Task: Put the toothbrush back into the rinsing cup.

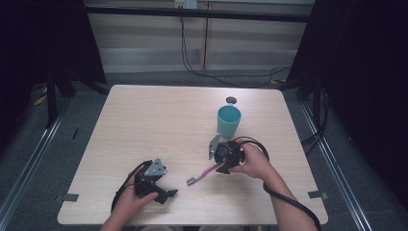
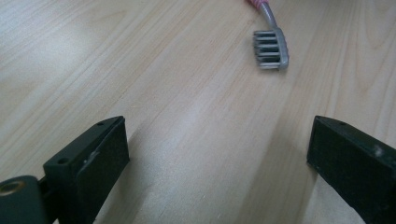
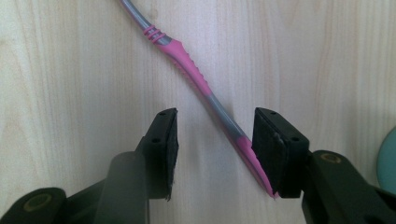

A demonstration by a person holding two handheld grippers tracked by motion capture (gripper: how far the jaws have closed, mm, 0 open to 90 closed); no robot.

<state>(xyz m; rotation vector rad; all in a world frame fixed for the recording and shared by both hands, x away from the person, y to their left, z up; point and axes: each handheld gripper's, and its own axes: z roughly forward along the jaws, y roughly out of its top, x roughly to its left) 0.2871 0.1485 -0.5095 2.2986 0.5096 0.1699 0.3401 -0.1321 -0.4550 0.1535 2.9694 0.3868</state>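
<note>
Toothbrush [image 3: 196, 77] is laid flat on the table [image 1: 144, 120], just in front of the teal cup [image 1: 228, 120], its long axis slanting across the gap of the half-closed right gripper [image 3: 215, 140], whose pads are not yet pressed on it. Farther from the cup, the left gripper [image 2: 217, 154] is held wide, empty.

Pink-grey toothbrush [image 1: 204, 173] flat on table, grey bristle head toward near-left, handle diagonal.
</note>
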